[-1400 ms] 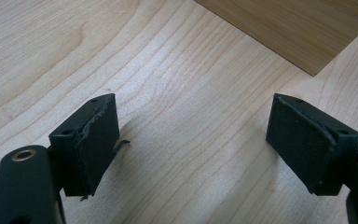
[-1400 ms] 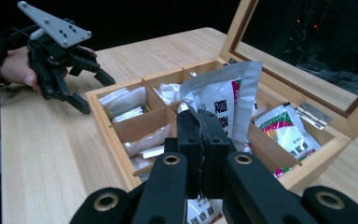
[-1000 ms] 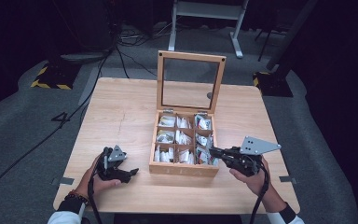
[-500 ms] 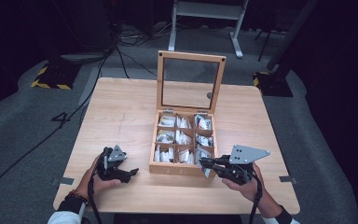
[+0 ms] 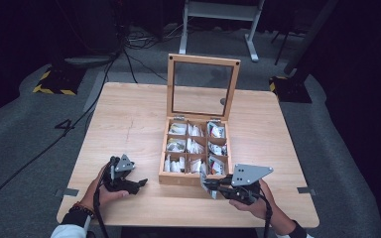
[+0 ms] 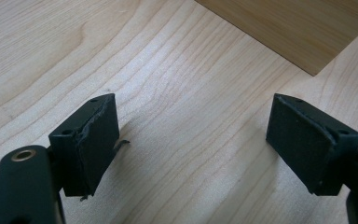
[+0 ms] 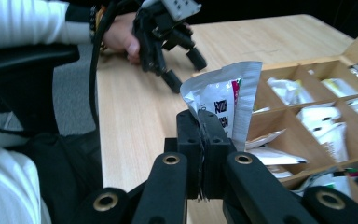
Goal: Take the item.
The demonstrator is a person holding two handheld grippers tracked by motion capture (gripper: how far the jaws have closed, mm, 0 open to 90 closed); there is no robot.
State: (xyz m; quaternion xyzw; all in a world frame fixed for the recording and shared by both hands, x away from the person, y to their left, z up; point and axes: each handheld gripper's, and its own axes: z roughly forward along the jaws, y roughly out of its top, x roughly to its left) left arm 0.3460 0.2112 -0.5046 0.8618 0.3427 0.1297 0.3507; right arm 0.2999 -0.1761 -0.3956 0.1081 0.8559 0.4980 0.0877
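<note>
Now hanging clear of the wooden box (image 5: pixel 194 179), a silver sachet (image 7: pixel 223 100), pinched at its lower edge between the right gripper (image 5: pixel 212 185) jaws, just past the box's near right corner. Having come back and down out of the compartments since a moment ago; likely carrying it off to be set down. Resting wide open and empty on the table (image 5: pixel 129 119) near left, the left gripper (image 5: pixel 135 183).
</note>
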